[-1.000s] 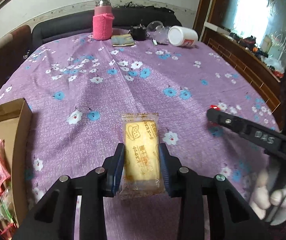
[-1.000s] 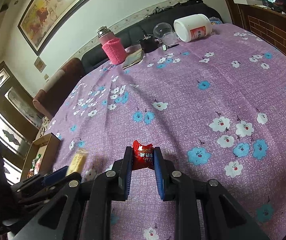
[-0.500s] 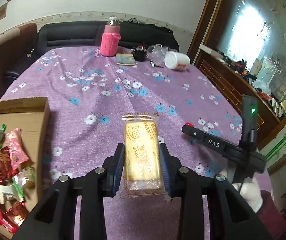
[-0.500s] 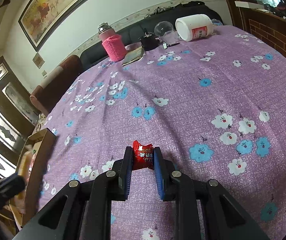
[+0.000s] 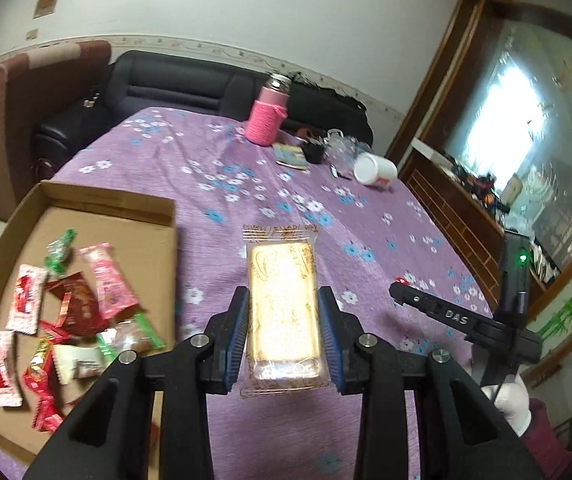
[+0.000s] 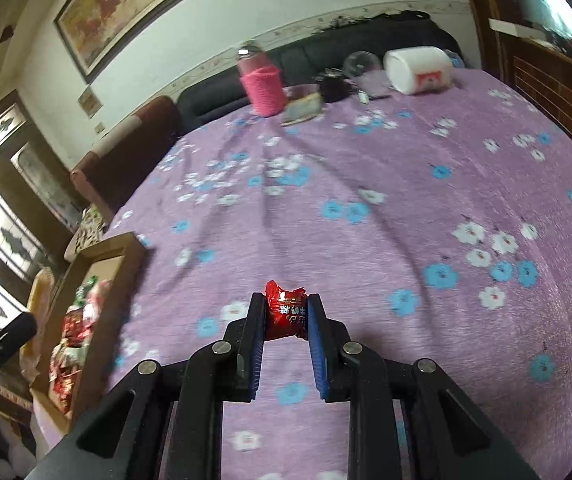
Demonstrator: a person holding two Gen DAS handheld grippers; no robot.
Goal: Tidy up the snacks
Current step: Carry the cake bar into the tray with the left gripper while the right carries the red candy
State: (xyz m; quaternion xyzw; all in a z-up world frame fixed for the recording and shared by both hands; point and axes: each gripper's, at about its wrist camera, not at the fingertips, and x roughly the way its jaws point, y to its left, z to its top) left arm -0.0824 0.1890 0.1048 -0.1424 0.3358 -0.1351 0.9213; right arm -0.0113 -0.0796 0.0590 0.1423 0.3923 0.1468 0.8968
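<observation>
Snacks are gripped in both sets of tongs above a desk (image 5: 214, 184) draped in purple cloth with white and blue flowers. The left tongs (image 5: 284, 328) pinch a long yellow biscuit packet (image 5: 282, 304) by its two long sides, blue pads tight against the clear wrapper, and carry it clear of the cloth just to the right of a shallow cardboard box (image 5: 98, 200). That box sits at the desk's left edge and holds a loose heap of wrapped sweets (image 5: 74, 312) — red, pink, green and white packets lying every which way. The right tongs (image 6: 285, 316) are pressed nearly together on a small red candy (image 6: 286, 312) with crinkled foil ends, held above the cloth, well to the right of the box. From the left wrist view the right tongs show side-on at the right, a green light glowing on their upright part, with a hand (image 5: 506, 400) in a white glove gripping them below. At the far end of the desk stand a flask in a pink knitted sleeve (image 5: 266, 120), a small book (image 5: 292, 156), a dark cup and a white jar (image 5: 374, 170) lying on its side. A black sofa (image 5: 174, 88) runs behind.
</observation>
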